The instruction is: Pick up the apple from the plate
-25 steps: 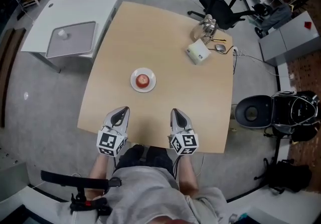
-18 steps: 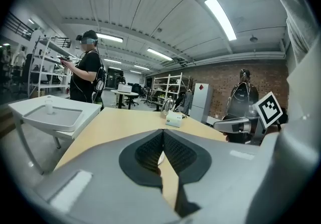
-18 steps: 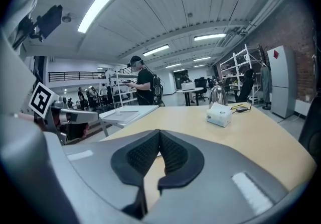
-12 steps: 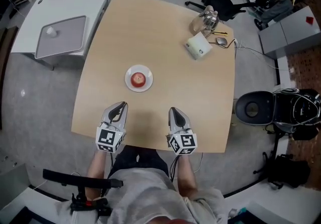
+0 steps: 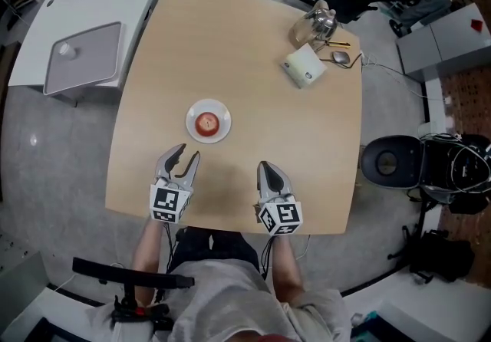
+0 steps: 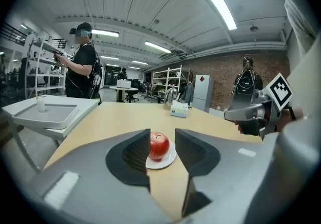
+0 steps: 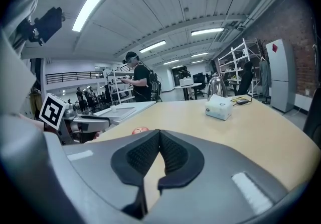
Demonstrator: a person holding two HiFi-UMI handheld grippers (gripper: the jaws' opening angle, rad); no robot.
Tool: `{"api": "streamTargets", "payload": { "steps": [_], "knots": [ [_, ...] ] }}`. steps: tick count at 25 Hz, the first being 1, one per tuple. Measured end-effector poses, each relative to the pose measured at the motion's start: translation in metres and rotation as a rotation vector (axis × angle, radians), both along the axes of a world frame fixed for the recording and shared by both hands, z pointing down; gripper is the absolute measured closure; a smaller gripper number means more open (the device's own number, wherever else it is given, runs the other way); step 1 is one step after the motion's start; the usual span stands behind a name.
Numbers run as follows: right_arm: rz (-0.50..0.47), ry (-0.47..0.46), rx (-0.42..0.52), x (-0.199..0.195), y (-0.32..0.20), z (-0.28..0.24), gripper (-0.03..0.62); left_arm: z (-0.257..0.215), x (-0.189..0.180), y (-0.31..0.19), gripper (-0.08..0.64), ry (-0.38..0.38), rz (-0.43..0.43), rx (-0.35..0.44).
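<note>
- Head view: table (image 5: 253,64) has a tan matte top w/ rounded corners. White round plate (image 5: 224,114) sits left of centre, toward the near edge. Apple (image 5: 205,124) is on it, red, round, glossy.
- L gripper (image 5: 188,151) is over the near-left part of the top, tips just short of the plate and not touching it. Grey moulded shells, fingers spread in a narrow V. Black/white marker cube (image 5: 169,203) at its back end.
- R gripper (image 5: 264,166) is by the near edge, right of the L gripper and well apart from the plate. Its tips meet in a point.
- Far right of the top: white box (image 5: 304,67) w/ rounded corners, shiny metal jug (image 5: 314,23) just beyond it. Off the table at far left: white side table (image 5: 140,9) w/ a grey shallow tray (image 5: 84,57).
- L gripper view: jaws opening, gap moderate. Black pads (image 6: 136,153) are concave w/ ribbed texture. Apple + plate show through the gap but sit farther out on the table, and nothing touches the pads. Person (image 6: 83,67) in dark clothes stands far left by the side table.
- R gripper view: jaws together, ribbed pads touching at the tips, nothing between them. Apple's top just peeks over the left jaw shell. White box is far right on the top.
</note>
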State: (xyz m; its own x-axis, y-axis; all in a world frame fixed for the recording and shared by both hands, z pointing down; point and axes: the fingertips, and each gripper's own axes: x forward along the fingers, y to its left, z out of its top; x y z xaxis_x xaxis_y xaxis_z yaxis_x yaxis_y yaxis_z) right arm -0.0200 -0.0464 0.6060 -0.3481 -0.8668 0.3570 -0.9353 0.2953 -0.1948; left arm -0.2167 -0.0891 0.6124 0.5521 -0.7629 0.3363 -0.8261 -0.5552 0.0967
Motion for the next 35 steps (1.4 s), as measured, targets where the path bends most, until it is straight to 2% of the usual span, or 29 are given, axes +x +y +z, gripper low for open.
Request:
{"api": "streamTargets", "payload": {
  "steps": [14,24,35],
  "knots": [
    [0.026,0.003,-0.032,0.025,-0.022,0.020,0.586,0.055,0.023,-0.034,0.229,-0.038,0.037,-0.057],
    [0.040,-0.011,-0.064,0.036,-0.031,0.022,0.586,0.072,0.029,-0.048,0.176,-0.044,0.034,-0.106],
    [0.056,-0.037,-0.086,0.046,-0.050,0.036,0.586,0.094,0.041,-0.067,0.135,-0.062,0.068,-0.130]
  ]
}}
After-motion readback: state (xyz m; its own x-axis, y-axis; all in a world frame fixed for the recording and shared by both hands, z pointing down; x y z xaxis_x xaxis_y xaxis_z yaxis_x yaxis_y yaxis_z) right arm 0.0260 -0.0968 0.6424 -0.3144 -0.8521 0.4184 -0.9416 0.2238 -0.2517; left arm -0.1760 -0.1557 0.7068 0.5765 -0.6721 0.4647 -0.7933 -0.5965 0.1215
